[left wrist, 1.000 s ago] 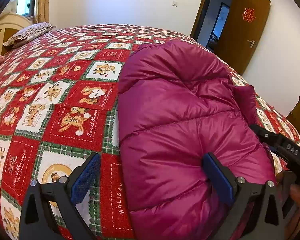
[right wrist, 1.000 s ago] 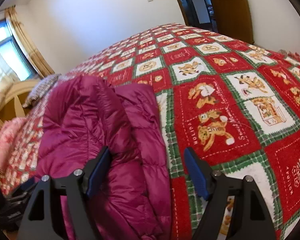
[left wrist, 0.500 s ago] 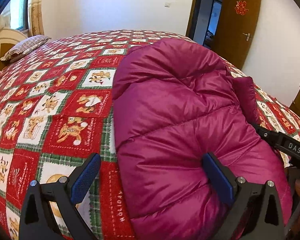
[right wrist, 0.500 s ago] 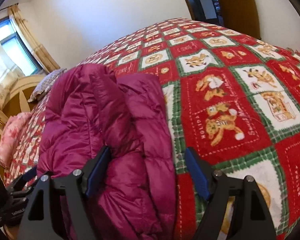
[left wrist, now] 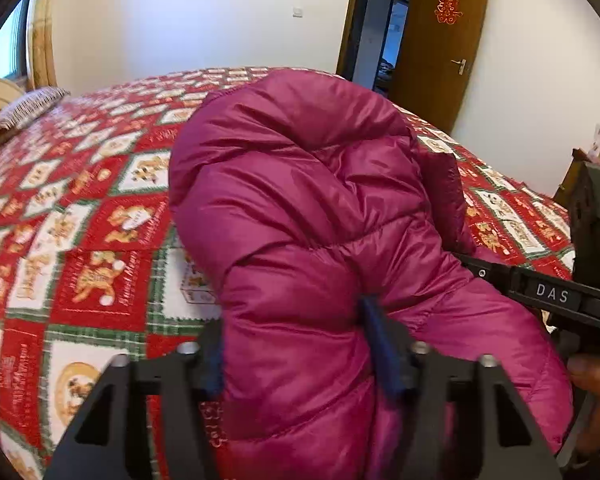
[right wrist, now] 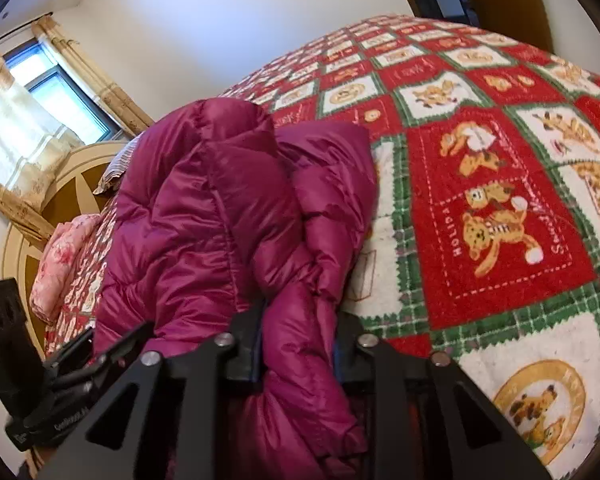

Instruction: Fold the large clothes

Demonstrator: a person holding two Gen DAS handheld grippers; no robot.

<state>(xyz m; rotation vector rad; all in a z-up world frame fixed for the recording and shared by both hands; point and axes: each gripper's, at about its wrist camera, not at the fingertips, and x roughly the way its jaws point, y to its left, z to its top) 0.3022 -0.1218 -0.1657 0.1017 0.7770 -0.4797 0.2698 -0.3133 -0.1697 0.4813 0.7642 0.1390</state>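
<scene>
A puffy magenta down jacket lies bunched on the red patchwork bedspread, its near end towards me. My left gripper has its jaws closing on the jacket's near edge, and the blue pads dent the padding on both sides. In the right wrist view the same jacket fills the left half. My right gripper is closing on a narrow fold of its right side, squeezed between the pads. The right gripper's black body shows at the edge of the left wrist view, held by a hand.
The bedspread stretches away to the right. A striped pillow and a pink quilt lie by the wooden headboard. An open brown door stands behind the bed, a curtained window at the left.
Both grippers have gone from wide open to closed on the jacket's near edge. The padding now bulges up between the pads, and the left view has shifted closer over the jacket.
</scene>
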